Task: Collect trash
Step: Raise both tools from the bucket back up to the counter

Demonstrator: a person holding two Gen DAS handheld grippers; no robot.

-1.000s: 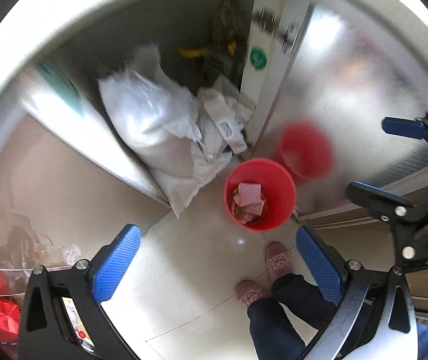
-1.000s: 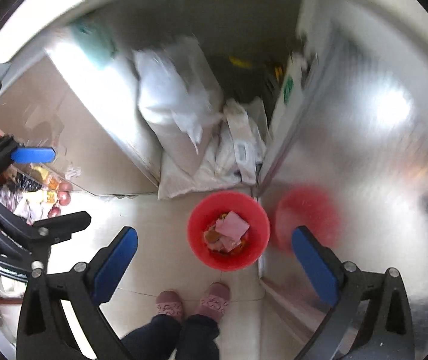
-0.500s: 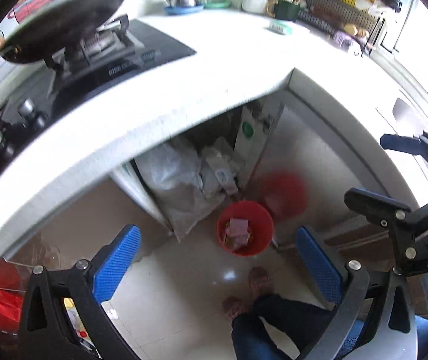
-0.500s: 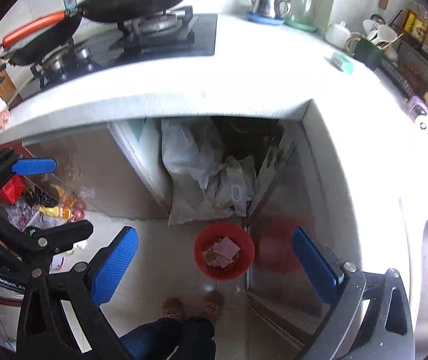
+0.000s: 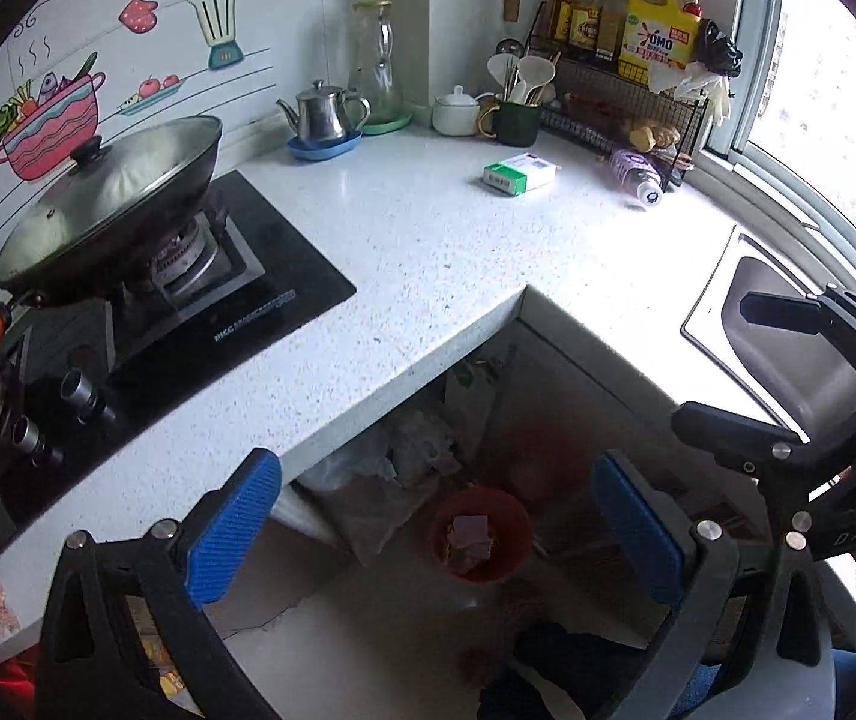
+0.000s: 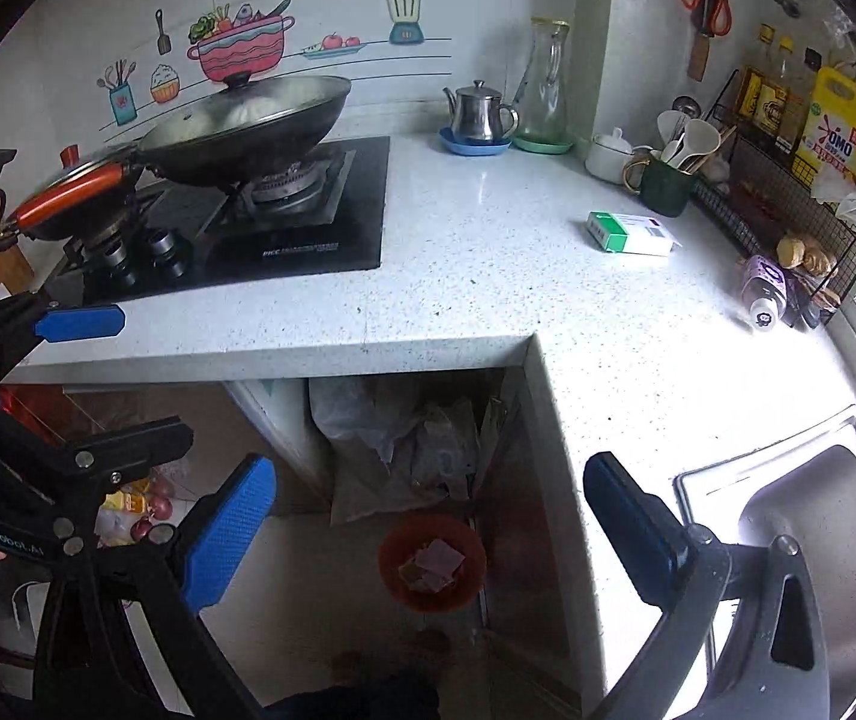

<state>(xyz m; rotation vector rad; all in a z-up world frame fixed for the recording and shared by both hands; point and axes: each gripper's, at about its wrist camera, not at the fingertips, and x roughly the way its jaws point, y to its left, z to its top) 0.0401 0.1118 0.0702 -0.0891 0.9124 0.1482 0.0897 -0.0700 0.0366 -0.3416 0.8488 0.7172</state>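
Both tools are hanging above the floor in front of the desk (image 6: 488,276), each with its blue pads spread wide and nothing between them. The left tool (image 5: 434,528) is sitting over the red bin (image 5: 481,534), and the right tool (image 6: 428,528) is likewise framing that bin (image 6: 431,561) from its own side. In the left wrist view the right tool is also showing at the right edge, near the sink (image 5: 788,336).

The red bin is standing on the floor below the inner corner of the desk, just in front of the open cupboard holding white sacks (image 6: 392,444). It is already holding pinkish paper scraps (image 6: 431,564).

On the desk, well away from the bin, two likely trash items are lying: a green-and-white carton (image 6: 629,233) in open space, and a purple-labelled bottle (image 6: 764,288) on its side against the wire rack (image 6: 788,210), close to the sink. The wok (image 6: 248,126), kettle (image 6: 479,111) and utensil mug (image 6: 665,180) are appearing to be in use, not rubbish.

Judgement: the step in hand is a search for the next piece, with no grasp begun. The next move is calling for one tool to travel up and over the desk, most plausibly the right tool towards the carton, approaching across its narrow faces and closing squarely. The bottle, being round, is likely to roll if nudged.
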